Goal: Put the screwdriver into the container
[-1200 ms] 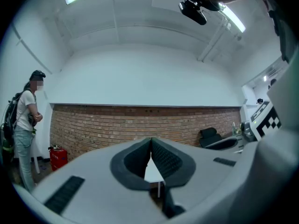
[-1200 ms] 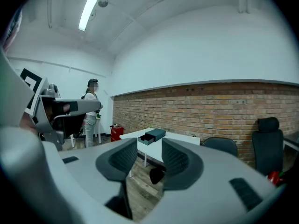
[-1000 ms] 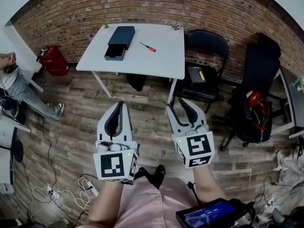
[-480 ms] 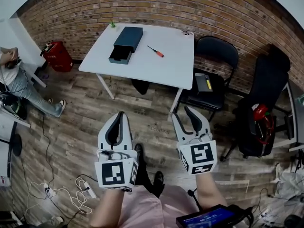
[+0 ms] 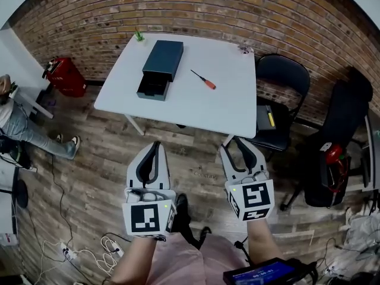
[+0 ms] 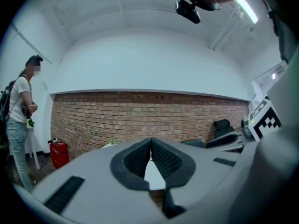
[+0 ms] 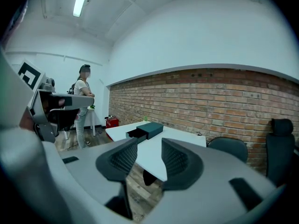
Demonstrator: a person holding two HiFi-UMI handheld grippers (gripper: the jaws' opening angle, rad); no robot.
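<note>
Head view: screwdriver [image 5: 203, 80] on white table [image 5: 196, 108] by brick wall [image 5: 237, 10]

Person [image 5: 25, 130] cut by head view's left edge; inside of container [image 5: 163, 58] drawer dark, indiscernible.

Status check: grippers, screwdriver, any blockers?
Left gripper shut, empty; right gripper open, empty; both short of the table. Screwdriver lies untouched on the table, right of the container, whose drawer is open. Nothing lies between them.
</note>
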